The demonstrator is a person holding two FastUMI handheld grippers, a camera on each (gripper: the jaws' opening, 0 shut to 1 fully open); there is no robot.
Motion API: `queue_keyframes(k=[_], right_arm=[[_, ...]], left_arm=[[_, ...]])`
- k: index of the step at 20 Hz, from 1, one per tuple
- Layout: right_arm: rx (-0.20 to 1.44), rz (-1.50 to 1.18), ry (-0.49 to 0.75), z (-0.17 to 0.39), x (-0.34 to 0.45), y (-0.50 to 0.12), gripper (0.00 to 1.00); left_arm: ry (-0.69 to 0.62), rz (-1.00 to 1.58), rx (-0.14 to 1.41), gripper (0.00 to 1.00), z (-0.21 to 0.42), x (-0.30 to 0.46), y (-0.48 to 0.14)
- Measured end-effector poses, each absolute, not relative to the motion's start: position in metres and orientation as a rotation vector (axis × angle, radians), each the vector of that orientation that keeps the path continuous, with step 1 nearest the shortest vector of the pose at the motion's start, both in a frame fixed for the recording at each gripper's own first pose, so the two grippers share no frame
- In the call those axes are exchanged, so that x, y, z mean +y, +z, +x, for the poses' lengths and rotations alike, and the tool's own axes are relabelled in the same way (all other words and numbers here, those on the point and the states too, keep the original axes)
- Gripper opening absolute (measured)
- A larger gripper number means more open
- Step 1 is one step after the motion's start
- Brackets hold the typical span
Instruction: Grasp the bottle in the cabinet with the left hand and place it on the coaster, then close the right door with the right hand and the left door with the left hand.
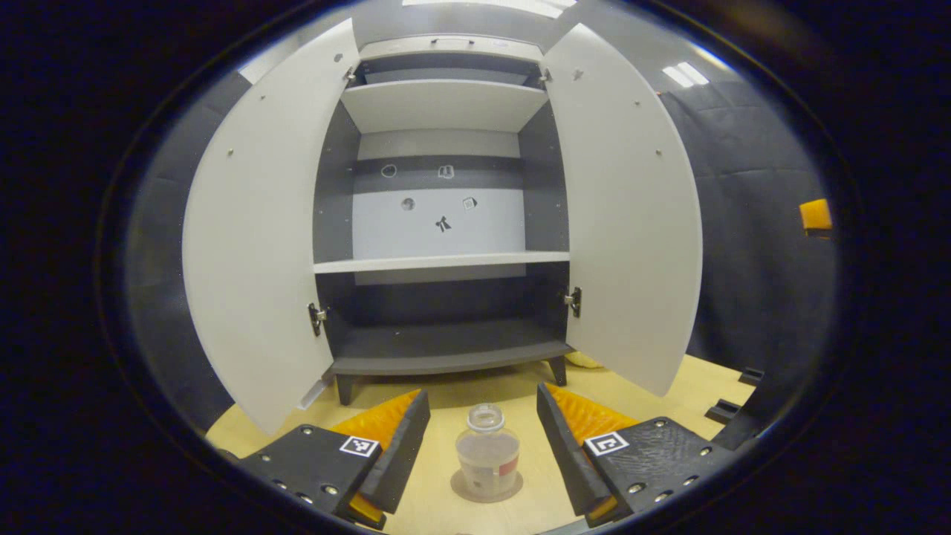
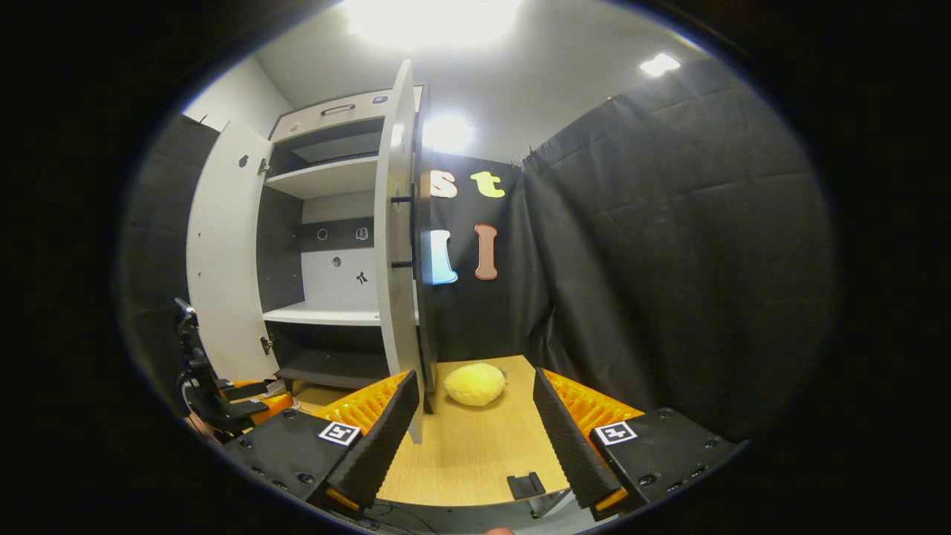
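In the left gripper view, a small clear bottle with a clear lid stands upright on a round coaster on the wooden table. My left gripper is open, its fingers well apart on either side of the bottle and not touching it. Behind stands the cabinet with its left door and right door both swung wide. In the right gripper view, my right gripper is open and holds nothing, just right of the right door's edge. The left gripper shows at far left there.
A yellow plush object lies on the table beside the cabinet's right side. A small black bracket sits near the table's front edge. Black cloth walls close in the right side. The cabinet shelves carry nothing.
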State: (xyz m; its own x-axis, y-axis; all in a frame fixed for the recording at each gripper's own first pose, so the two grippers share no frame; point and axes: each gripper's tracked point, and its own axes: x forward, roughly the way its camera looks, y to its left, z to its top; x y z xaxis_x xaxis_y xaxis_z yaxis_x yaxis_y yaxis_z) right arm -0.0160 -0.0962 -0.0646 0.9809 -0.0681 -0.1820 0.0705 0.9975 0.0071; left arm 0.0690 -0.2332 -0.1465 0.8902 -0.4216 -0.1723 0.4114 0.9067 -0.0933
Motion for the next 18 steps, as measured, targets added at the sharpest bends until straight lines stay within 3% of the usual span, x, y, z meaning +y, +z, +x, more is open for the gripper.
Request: queue_keyframes(k=[7,18], right_arm=[[0.122,-0.020,-0.122,0.032,-0.095,-0.024,0.96],[0.062,-0.015,-0.390,0.119,-0.106,0.013,0.98]], left_arm=[[-0.339,-0.091,0.132,0.84,0.073,-0.162,-0.068],[-0.173,-0.095,0.022,0.84,0.076,-0.016,-0.012]])
